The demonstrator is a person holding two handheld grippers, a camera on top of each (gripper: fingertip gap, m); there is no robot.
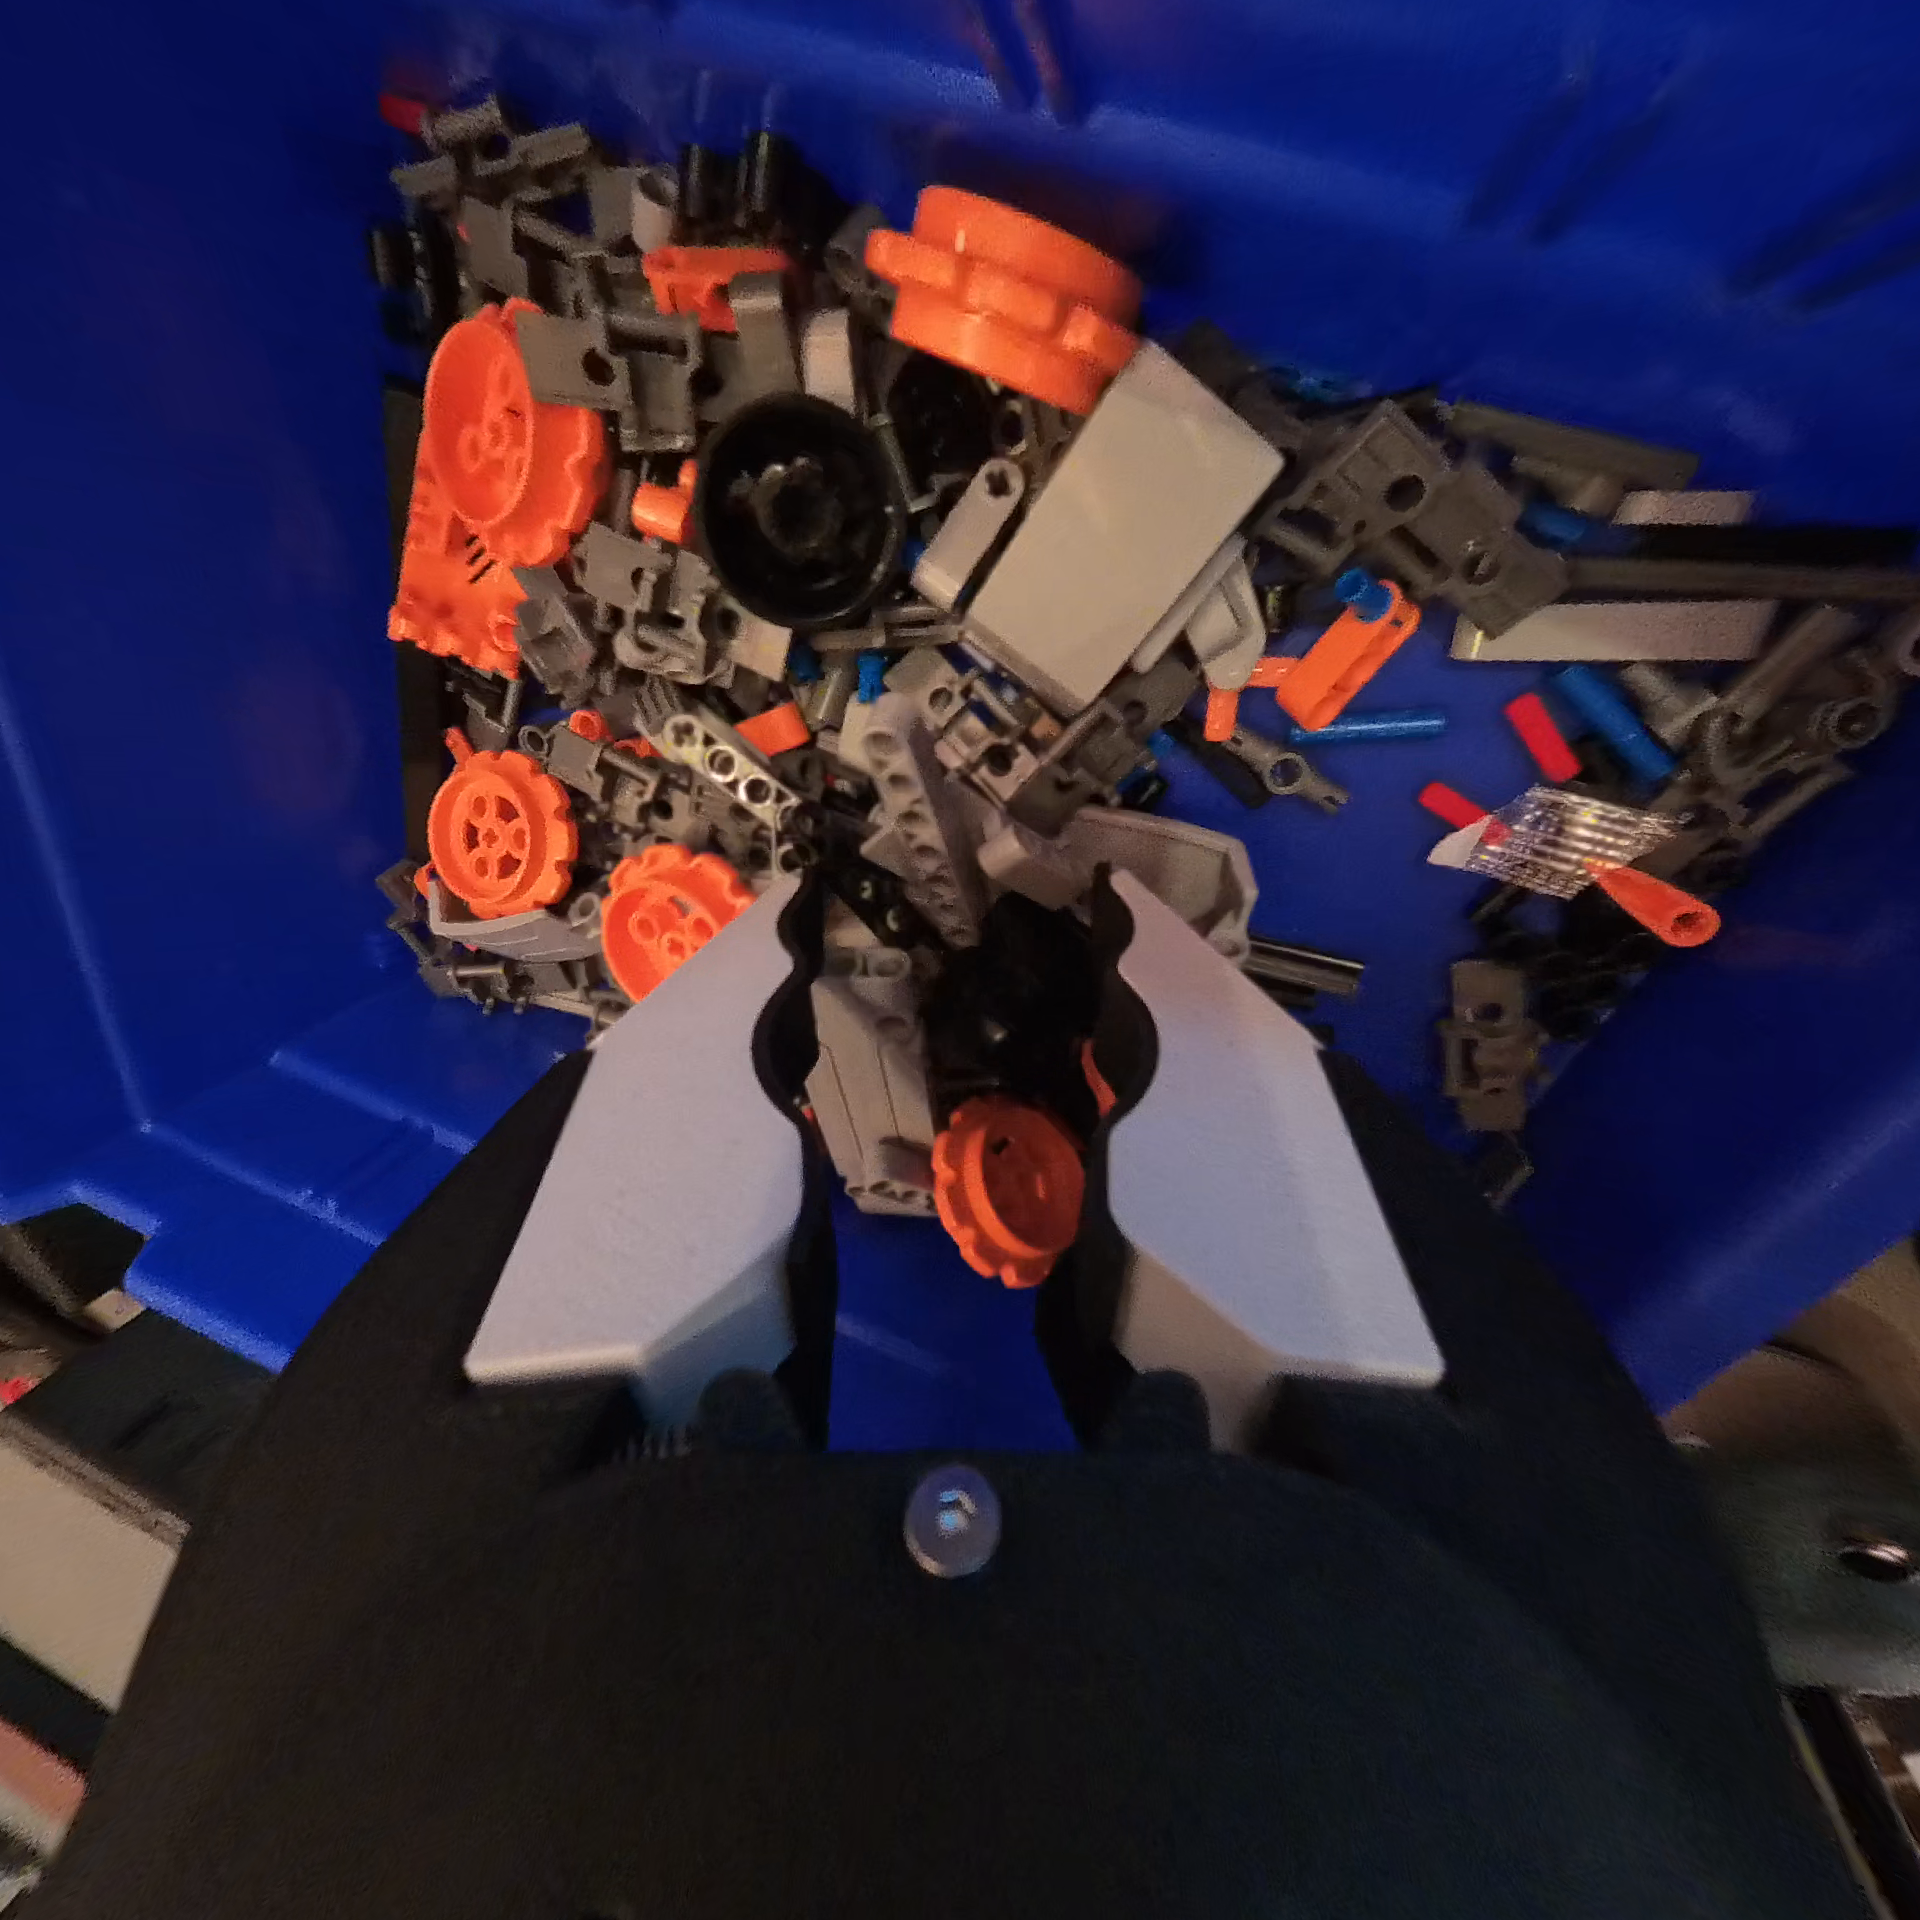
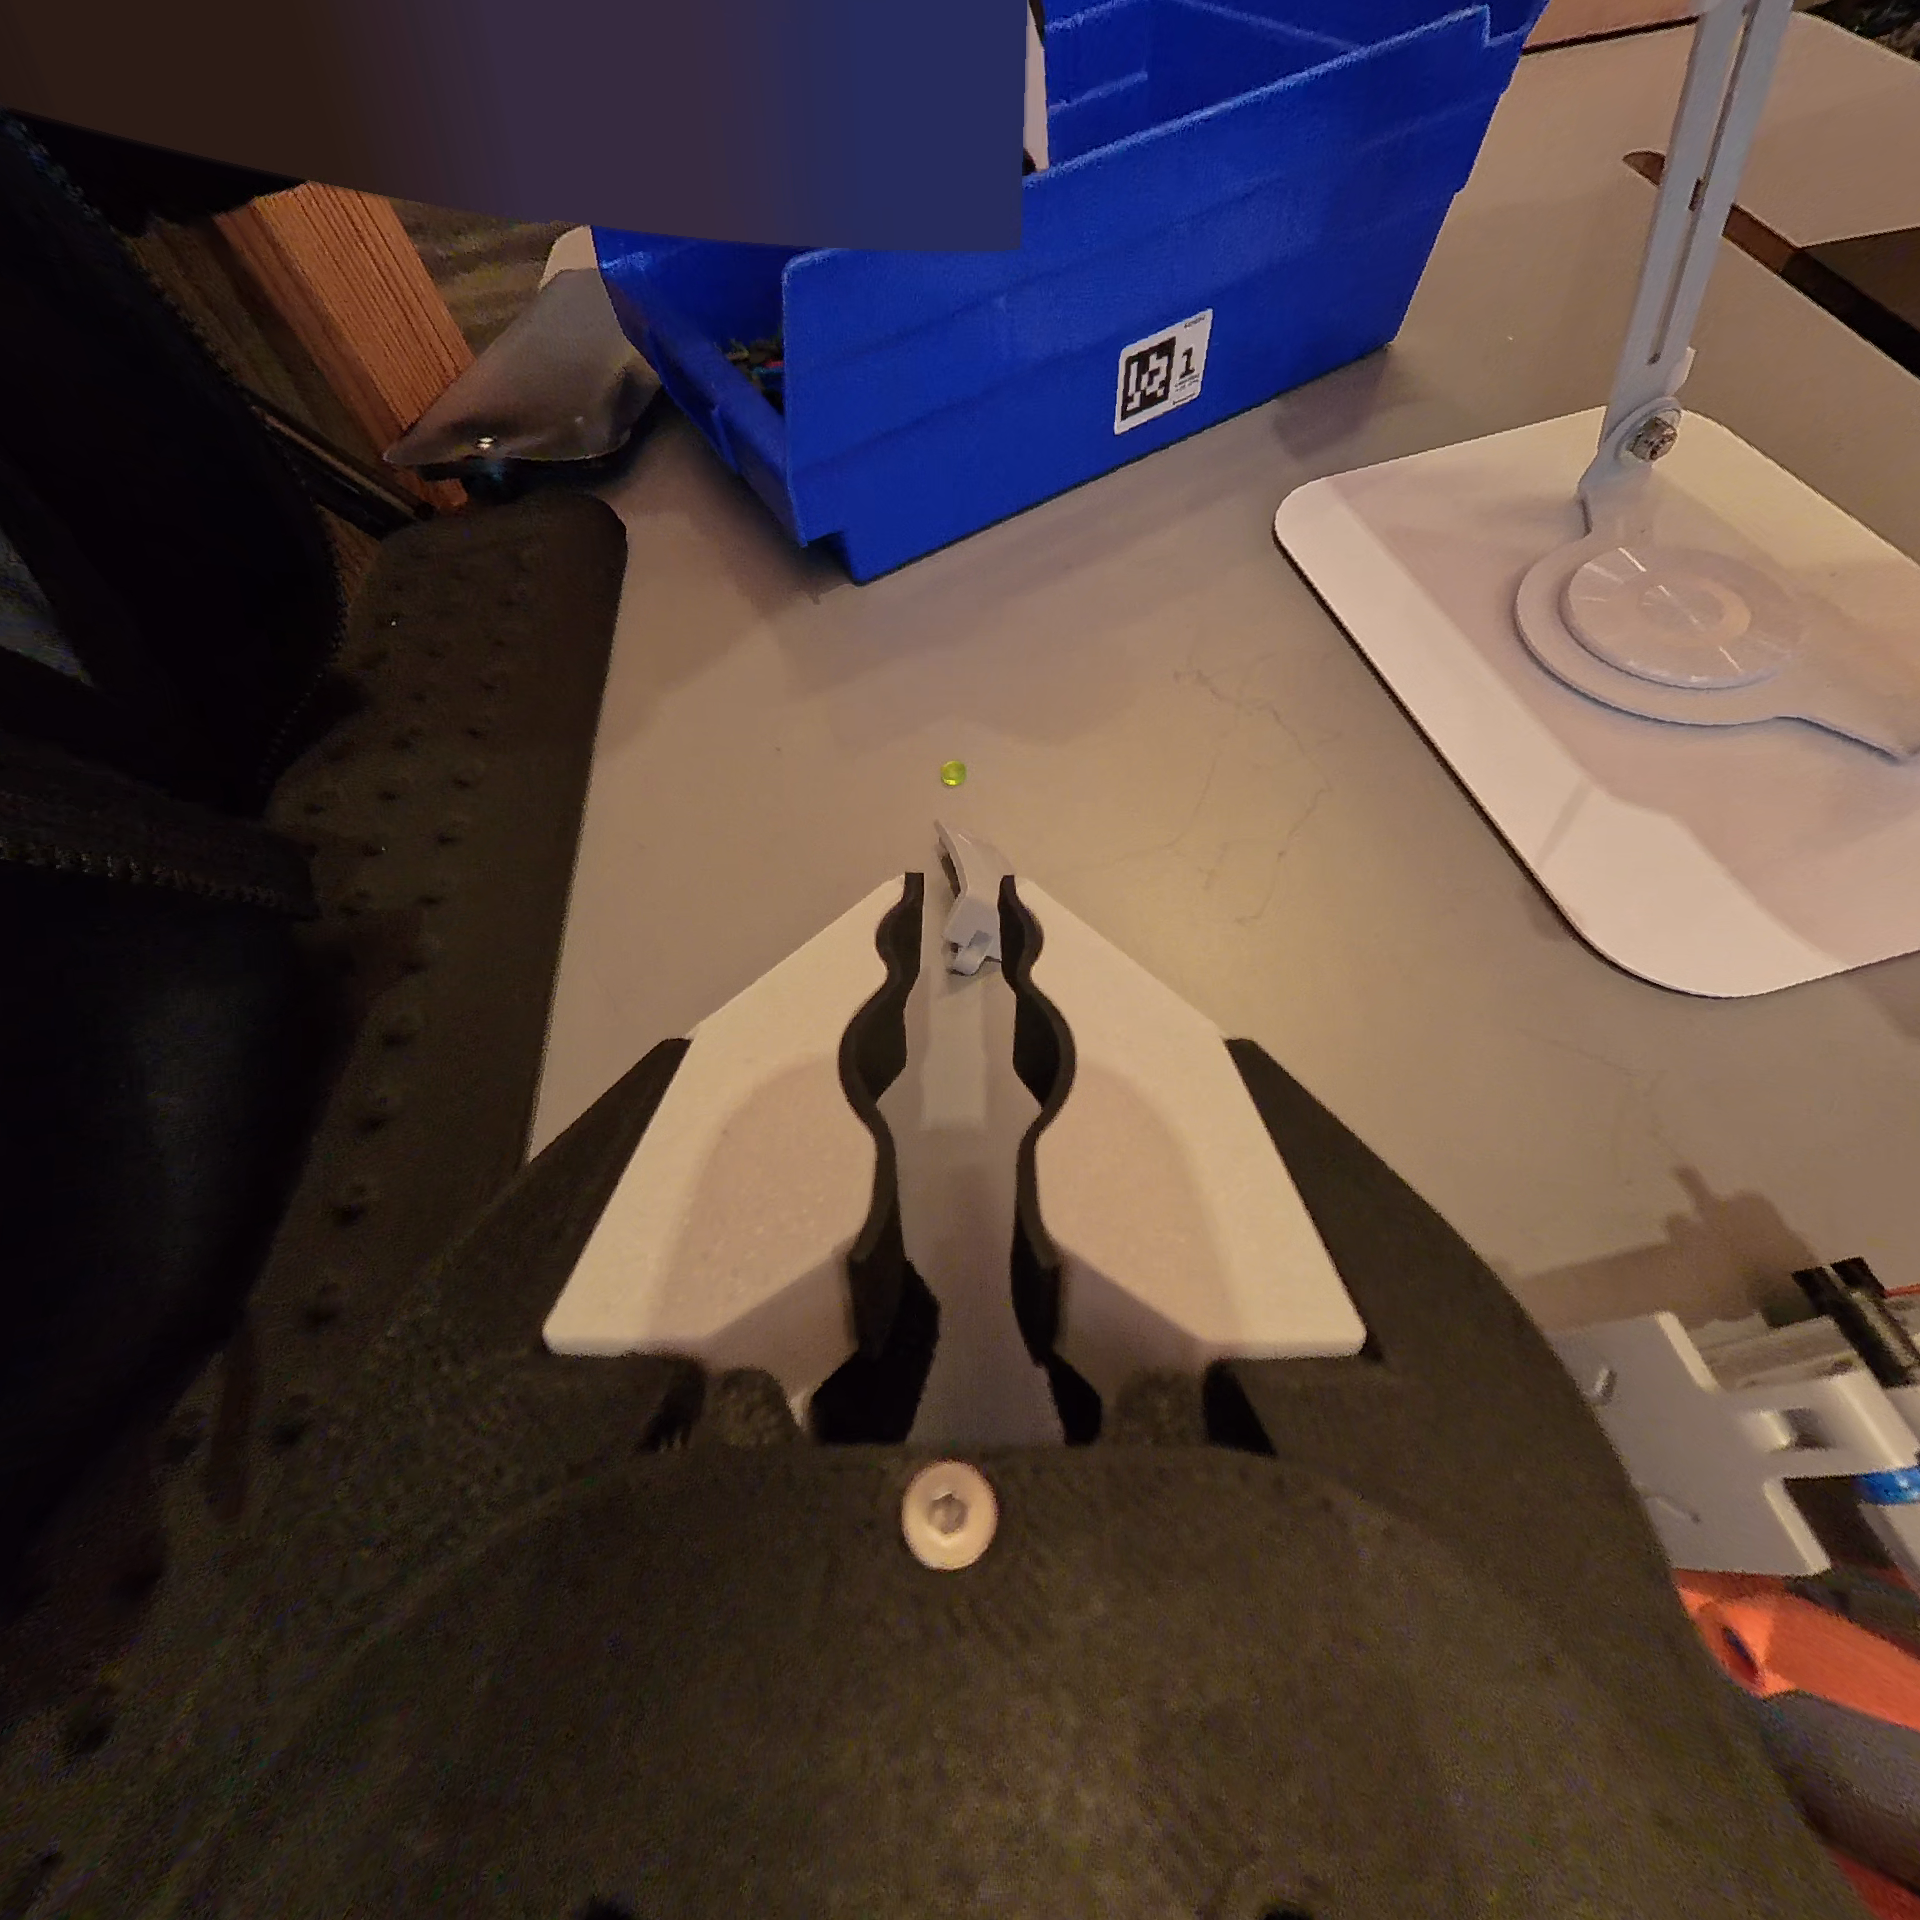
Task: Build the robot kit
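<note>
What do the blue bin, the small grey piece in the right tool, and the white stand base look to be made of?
Blue bin: moulded plastic, likely; even colour, soft sheen, ribbed walls.
Small grey piece at the right tool's tips: matte plastic, seemingly, like the grey building parts under the left tool.
White stand base: smooth and glossy with reflections; painted metal or plastic, unclear.

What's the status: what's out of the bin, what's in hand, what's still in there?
Out: only a small green stud lies on the table. In hand: the left gripper clamps an orange-wheeled assembly inside the blue bin. The right gripper has a small grey piece between its tips, grip unclear. Left: a pile of parts in the bin.
</note>
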